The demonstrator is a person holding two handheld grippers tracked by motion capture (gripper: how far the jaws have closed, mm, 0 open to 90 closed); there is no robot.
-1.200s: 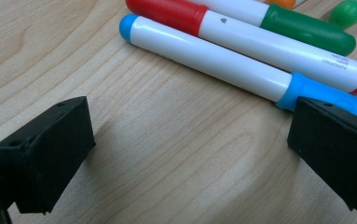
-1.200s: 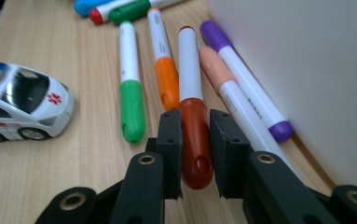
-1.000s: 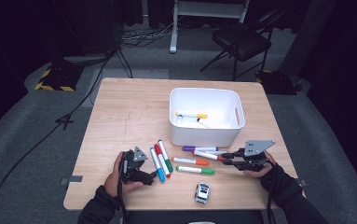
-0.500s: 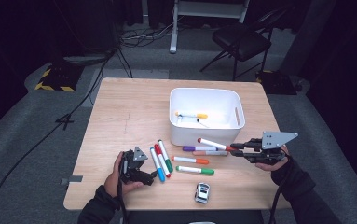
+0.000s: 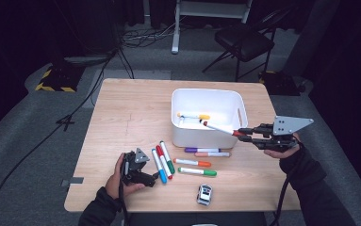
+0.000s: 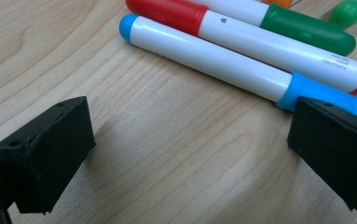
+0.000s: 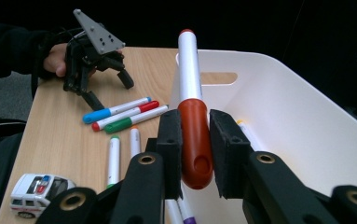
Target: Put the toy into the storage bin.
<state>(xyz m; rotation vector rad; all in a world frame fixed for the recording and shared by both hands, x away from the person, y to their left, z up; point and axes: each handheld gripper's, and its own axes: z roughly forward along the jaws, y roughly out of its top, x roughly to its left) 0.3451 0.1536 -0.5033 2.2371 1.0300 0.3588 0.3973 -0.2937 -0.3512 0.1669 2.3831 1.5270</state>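
Observation:
My right gripper point(image 5: 242, 133) is shut on the red cap end of a white marker point(image 5: 219, 127) and holds it in the air. The marker's far end points over the front right of the white bin point(image 5: 201, 137). In the right gripper view both pads clamp the red cap point(image 7: 194, 140), with the bin's inside point(image 7: 306, 121) just beyond. A yellow-capped marker point(image 5: 194, 116) lies in the bin. My left gripper point(image 5: 151, 172) rests open on the table at the lower left. Nothing sits between its jaws, and a blue marker point(image 6: 213, 58) lies just ahead of them.
Blue, red and green markers point(image 5: 163, 162) lie side by side near the left gripper. Several more markers point(image 5: 201, 157) lie in front of the bin. A toy police car point(image 5: 204, 194) stands near the table's front edge. A chair point(image 5: 242, 40) stands beyond the table.
My right gripper has risen from the table with the red-capped marker and swung it up towards the bin. The left gripper has stayed where it was.

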